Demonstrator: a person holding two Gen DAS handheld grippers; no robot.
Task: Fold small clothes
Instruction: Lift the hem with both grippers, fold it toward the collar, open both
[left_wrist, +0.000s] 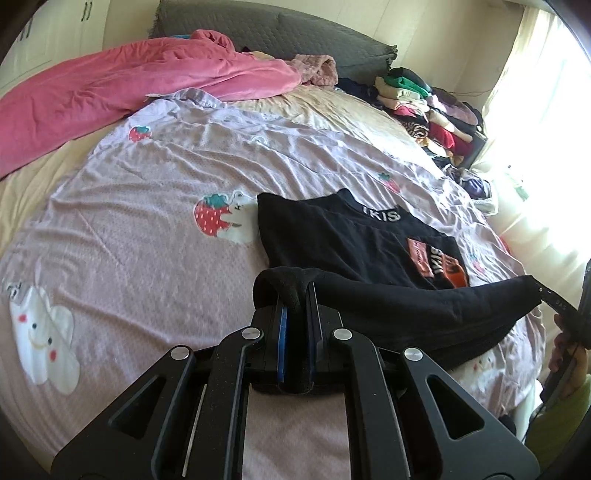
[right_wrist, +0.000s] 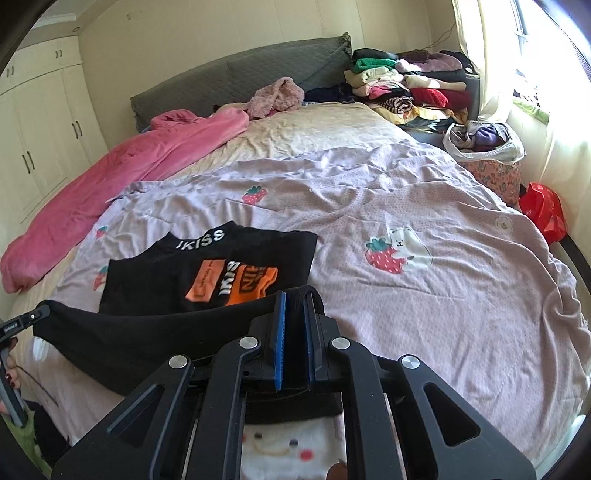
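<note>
Apparently black garment (left_wrist: 424, 310) between both hand-held grippers (left_wrist: 295, 295).

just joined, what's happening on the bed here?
A person holds a gripper in each hand and is folding a black top with orange patches on the lilac strawberry-print sheet. The left gripper and right gripper are each shut on a bottom corner, lifting the hem up off the sheet. The collar end lies flat. Folded clothes are stacked by the headboard.
</note>
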